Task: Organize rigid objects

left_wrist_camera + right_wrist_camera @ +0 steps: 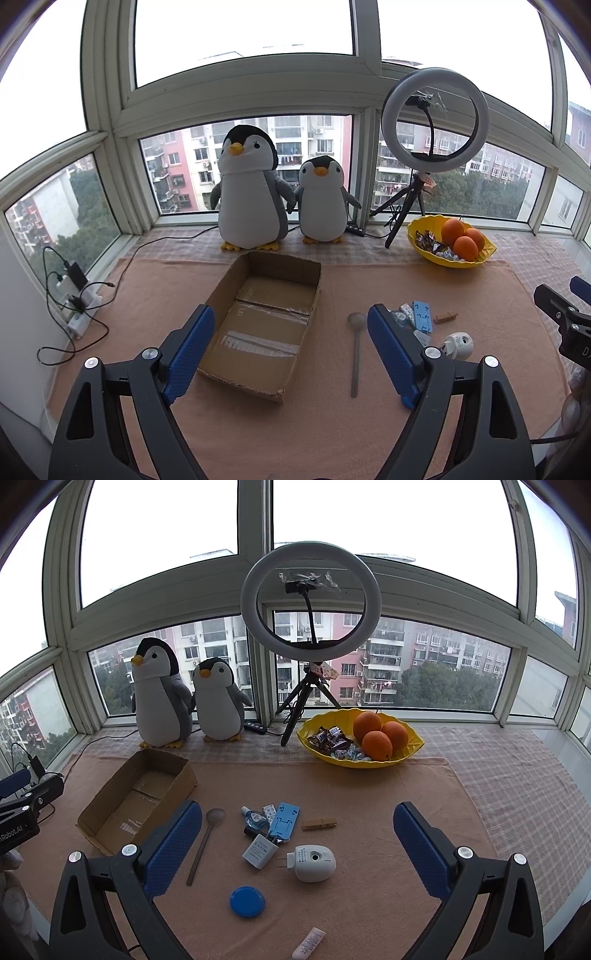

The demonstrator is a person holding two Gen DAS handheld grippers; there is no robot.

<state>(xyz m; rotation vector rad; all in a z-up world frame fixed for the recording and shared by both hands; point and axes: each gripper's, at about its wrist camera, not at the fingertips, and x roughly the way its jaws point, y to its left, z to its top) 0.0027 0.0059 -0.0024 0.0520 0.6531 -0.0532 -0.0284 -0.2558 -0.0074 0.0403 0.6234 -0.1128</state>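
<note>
An open, empty cardboard box (258, 321) (136, 797) lies on the peach cloth. My left gripper (291, 347) is open and empty above its near right side. Right of the box lie a spoon (205, 840) (355, 350), a blue phone stand (283, 820) (422, 314), a small blue bottle (254, 818), a wooden clothespin (319, 824) (445, 316), a white charger (259, 852), a white plug-in device (314, 863) (458, 345), a blue round lid (246, 901) and a white tube (308, 943). My right gripper (295, 838) is open and empty above them.
Two plush penguins (251, 192) (218, 701) stand at the window. A ring light on a tripod (310, 602) (434, 122) stands beside a yellow bowl (415, 749) (415, 230) of oranges and sweets. Chargers and cables (74, 291) lie at the left. The right gripper shows at the left view's right edge (561, 314).
</note>
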